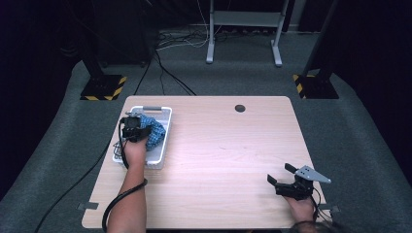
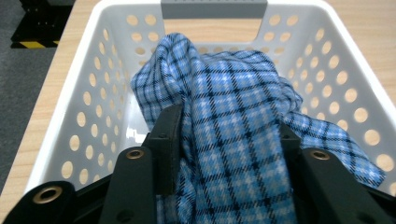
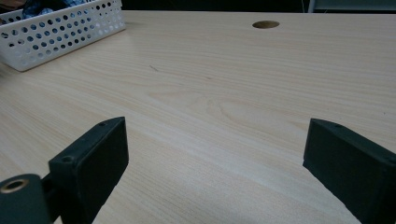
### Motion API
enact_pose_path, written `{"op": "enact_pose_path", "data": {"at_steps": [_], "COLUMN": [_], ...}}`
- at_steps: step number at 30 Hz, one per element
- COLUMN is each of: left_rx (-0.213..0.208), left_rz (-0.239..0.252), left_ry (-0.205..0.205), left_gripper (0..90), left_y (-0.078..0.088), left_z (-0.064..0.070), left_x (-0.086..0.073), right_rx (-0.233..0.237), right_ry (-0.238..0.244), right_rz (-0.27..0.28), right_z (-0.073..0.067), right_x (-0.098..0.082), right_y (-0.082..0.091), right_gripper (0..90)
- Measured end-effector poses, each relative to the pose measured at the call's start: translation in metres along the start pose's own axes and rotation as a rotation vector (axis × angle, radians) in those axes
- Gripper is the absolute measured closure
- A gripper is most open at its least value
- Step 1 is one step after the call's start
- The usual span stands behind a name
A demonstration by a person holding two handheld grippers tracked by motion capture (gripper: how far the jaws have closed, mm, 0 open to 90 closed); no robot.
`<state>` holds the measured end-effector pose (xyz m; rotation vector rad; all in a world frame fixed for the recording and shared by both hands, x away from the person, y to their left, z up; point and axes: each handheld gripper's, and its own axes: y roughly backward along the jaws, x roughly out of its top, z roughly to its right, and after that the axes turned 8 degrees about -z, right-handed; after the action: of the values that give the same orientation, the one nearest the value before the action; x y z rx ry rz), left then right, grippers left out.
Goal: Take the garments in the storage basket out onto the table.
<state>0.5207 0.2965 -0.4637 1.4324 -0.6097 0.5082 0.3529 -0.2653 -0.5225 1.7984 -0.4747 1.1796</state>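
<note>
Checked blue cloth (image 2: 233, 135) sits bunched inside a white perforated basket (image 1: 163, 141), which stands near the far left corner of a pale wooden table (image 1: 223, 160). The left gripper (image 1: 137, 131) reaches down into the basket from the person's side, and in the left gripper view its two black jaws stand on either side of a thick fold of the cloth, pressing against it. The step in hand looks like taking hold of the cloth to lift it out of the basket.

Judging from this, the next move calls for a straight lift, high enough for the trailing fabric to pass over the basket wall, then a carry away from the basket toward the bare wood beside it.

The right gripper (image 1: 287, 180) rests well away from the basket, at the near right corner of the table, its jaws spread wide with nothing between them.

Basket walls enclose the cloth on all sides, and a grey handle (image 2: 214, 8) bridges the far wall. The basket's left wall lies close to the table's left edge, so loose fabric could snag there. To the basket's right stretches a broad bare surface, broken by a small round hole (image 1: 240, 108) near the far edge.
</note>
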Motion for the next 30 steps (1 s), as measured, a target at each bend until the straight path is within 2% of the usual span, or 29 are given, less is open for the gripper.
{"op": "enact_pose_path", "data": {"at_steps": [9, 12, 16, 18, 20, 23, 30], "left_rx": [0.013, 0.008, 0.010, 0.024, 0.055, 0.059, 0.069], "left_rz": [0.084, 0.077, 0.044, 0.035, 0.030, 0.037, 0.081], "left_ry": [-0.013, -0.020, -0.043, -0.056, -0.084, -0.084, -0.062], "left_gripper": [64.7, 67.7, 71.4, 73.0, 76.3, 80.1, 83.1], "left_y": [0.016, 0.015, 0.011, 0.011, 0.011, 0.011, 0.016], "left_z": [0.002, 0.002, 0.005, 0.007, 0.010, 0.011, 0.007], "left_x": [0.002, 0.002, 0.002, 0.003, 0.003, 0.003, -0.001], "right_rx": [0.000, 0.001, 0.000, 0.000, 0.001, 0.001, 0.002], "right_ry": [-0.001, -0.001, -0.002, -0.003, -0.003, -0.001, -0.001], "right_rz": [0.000, 0.001, 0.002, 0.002, 0.002, 0.002, 0.004], "right_z": [0.000, 0.000, 0.000, 0.000, 0.000, 0.000, 0.000], "right_x": [0.000, 0.000, 0.000, 0.000, 0.000, 0.000, 0.000], "right_y": [0.000, 0.000, 0.000, 0.000, 0.000, 0.000, 0.000], "right_gripper": [5.6, 5.6, 5.6, 5.6, 5.6, 5.6, 5.6]}}
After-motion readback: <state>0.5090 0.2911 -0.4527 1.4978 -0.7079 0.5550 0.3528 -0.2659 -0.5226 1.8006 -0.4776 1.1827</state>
